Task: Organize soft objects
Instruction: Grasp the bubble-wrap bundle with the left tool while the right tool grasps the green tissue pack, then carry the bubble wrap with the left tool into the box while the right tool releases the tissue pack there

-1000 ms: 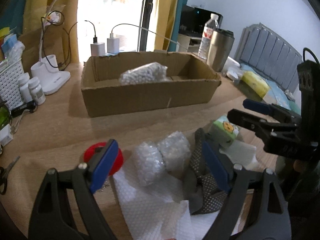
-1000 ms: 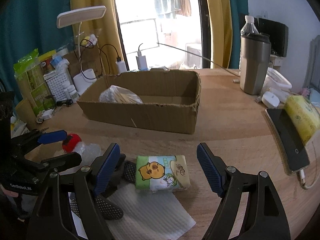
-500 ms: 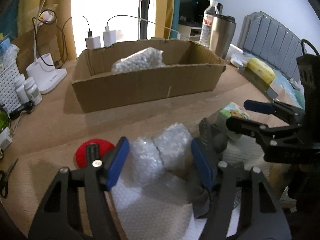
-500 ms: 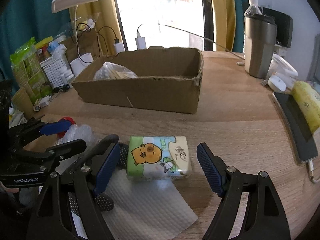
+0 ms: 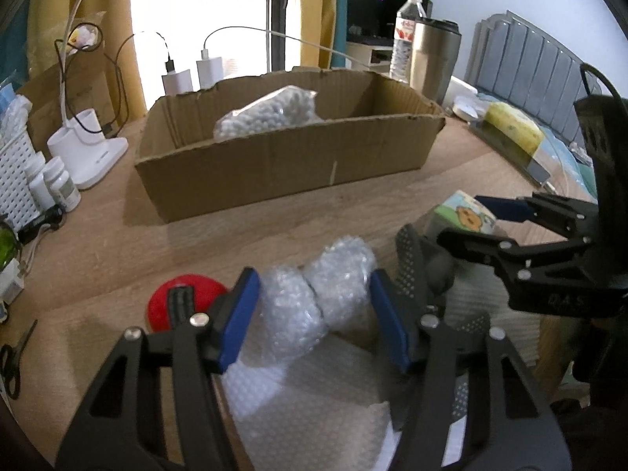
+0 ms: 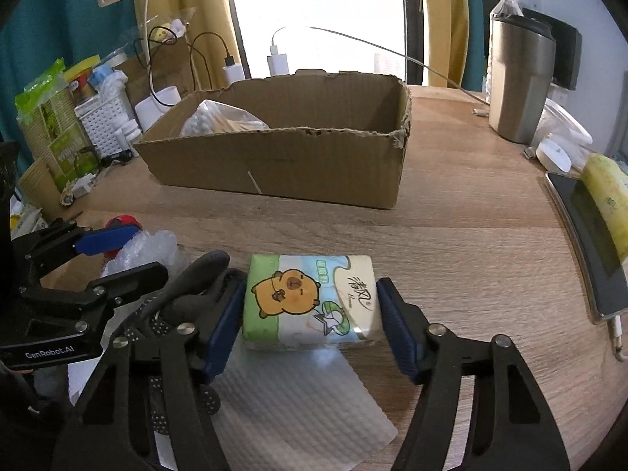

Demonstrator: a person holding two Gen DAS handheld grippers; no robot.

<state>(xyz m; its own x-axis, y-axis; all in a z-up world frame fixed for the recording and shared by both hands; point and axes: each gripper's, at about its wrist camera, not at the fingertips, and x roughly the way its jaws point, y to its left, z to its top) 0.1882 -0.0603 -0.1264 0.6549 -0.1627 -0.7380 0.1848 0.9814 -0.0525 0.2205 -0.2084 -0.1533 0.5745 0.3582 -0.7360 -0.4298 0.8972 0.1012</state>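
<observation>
My left gripper (image 5: pixel 314 314) has closed onto a bubble-wrap bundle (image 5: pixel 314 298), both blue pads touching its sides; it also shows in the right wrist view (image 6: pixel 145 247). My right gripper (image 6: pixel 312 322) is closed around a tissue pack with a cartoon capybara (image 6: pixel 310 298), pads against both ends; the pack also shows in the left wrist view (image 5: pixel 465 216). Both items rest on the wooden table. A dotted grey cloth (image 5: pixel 412 271) and white paper towels (image 6: pixel 290 404) lie beside them. The cardboard box (image 5: pixel 290 165) behind holds a bag of white pellets (image 5: pixel 271 114).
A red round object (image 5: pixel 176 306) lies left of the bubble wrap. A steel tumbler (image 6: pixel 518 78), water bottle (image 5: pixel 408 39), phone (image 6: pixel 588 243), yellow pack (image 6: pixel 608 204), lamp base (image 5: pixel 90 157), white basket (image 5: pixel 15 180) and scissors (image 5: pixel 11 357) stand around the table.
Both grippers moved forward and narrowed: the left jaws closed from wide open onto the bubble wrap, the right jaws closed onto the tissue pack.
</observation>
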